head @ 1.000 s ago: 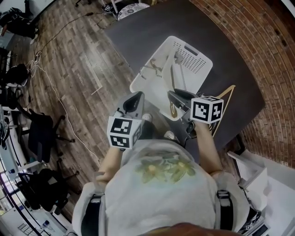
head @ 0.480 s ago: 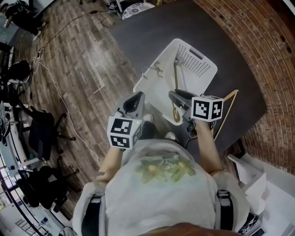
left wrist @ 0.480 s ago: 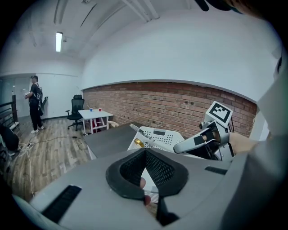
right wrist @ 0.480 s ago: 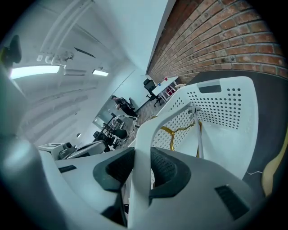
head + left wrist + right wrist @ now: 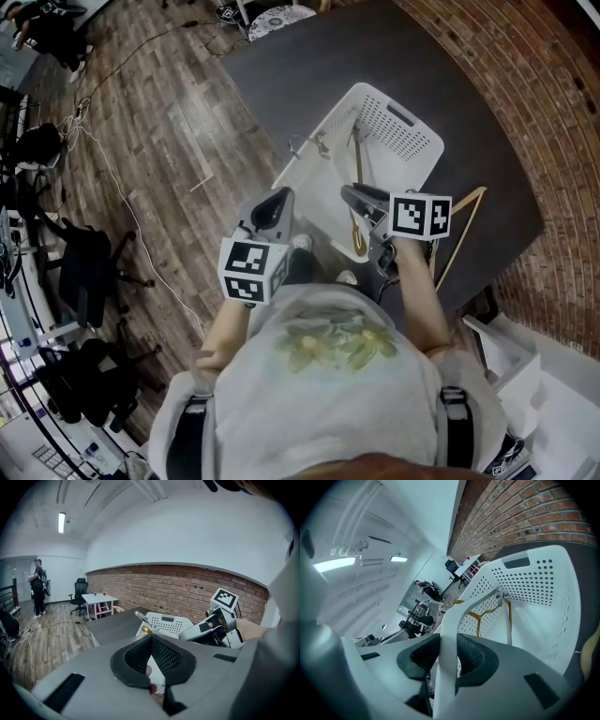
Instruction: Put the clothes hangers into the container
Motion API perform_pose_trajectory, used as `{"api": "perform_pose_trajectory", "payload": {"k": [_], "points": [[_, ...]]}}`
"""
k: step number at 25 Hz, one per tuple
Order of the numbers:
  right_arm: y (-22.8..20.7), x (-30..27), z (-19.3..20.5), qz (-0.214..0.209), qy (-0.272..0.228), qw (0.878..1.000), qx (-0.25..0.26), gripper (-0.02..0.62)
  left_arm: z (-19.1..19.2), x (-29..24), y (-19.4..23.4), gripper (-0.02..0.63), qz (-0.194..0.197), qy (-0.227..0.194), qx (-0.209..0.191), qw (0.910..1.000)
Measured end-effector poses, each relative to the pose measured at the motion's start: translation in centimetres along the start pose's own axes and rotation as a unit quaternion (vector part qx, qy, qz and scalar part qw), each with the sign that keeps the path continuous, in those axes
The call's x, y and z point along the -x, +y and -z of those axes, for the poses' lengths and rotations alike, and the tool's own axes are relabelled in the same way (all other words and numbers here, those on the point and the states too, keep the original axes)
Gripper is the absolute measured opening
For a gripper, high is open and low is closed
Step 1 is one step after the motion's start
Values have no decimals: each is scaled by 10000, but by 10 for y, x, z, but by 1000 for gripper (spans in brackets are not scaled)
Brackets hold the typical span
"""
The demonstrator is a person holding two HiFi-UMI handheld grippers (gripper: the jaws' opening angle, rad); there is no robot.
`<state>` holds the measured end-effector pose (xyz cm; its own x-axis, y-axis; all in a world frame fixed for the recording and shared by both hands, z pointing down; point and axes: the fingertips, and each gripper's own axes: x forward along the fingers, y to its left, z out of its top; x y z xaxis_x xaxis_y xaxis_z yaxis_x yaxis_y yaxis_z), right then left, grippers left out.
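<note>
As your right gripper (image 5: 356, 196), clamped on the white hanger (image 5: 454, 616), has nudged forward, the hanger reaches into the container (image 5: 424, 142) (left gripper (image 5: 277, 202) closed, empty): release seems next.

No words or numbers can be read anywhere. Only black-and-white square markers show, on the cube (image 5: 251, 270) behind the left gripper's (image 5: 278, 199) fingers and its twin (image 5: 420, 215) behind the right gripper's (image 5: 352, 195).
</note>
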<state>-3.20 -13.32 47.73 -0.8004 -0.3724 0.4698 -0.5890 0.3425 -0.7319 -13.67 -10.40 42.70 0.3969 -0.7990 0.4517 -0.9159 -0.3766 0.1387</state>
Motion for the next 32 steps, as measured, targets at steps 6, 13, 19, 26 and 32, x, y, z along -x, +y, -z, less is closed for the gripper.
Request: {"api": "perform_pose_trajectory", "payload": {"k": [6, 13, 19, 26, 32], "points": [[-5, -6, -3, 42, 60, 9998, -188, 132, 0, -6, 3, 28, 33, 58, -13, 10000], [-16, -14, -6, 151, 117, 9995, -233, 132, -3, -14, 2, 28, 104, 79, 3, 9999], [-22, -19, -10, 111, 99, 9993, -341, 133, -1, -20, 5, 28, 143, 132, -15, 9998], [-19, -24, -10, 160, 254, 9995, 10, 141, -3, -24, 5, 28, 238, 141, -9, 9996], [-12, -22, -16, 433, 204, 9969, 627, 157, -6, -29, 0, 28, 354, 128, -61, 9993]]}}
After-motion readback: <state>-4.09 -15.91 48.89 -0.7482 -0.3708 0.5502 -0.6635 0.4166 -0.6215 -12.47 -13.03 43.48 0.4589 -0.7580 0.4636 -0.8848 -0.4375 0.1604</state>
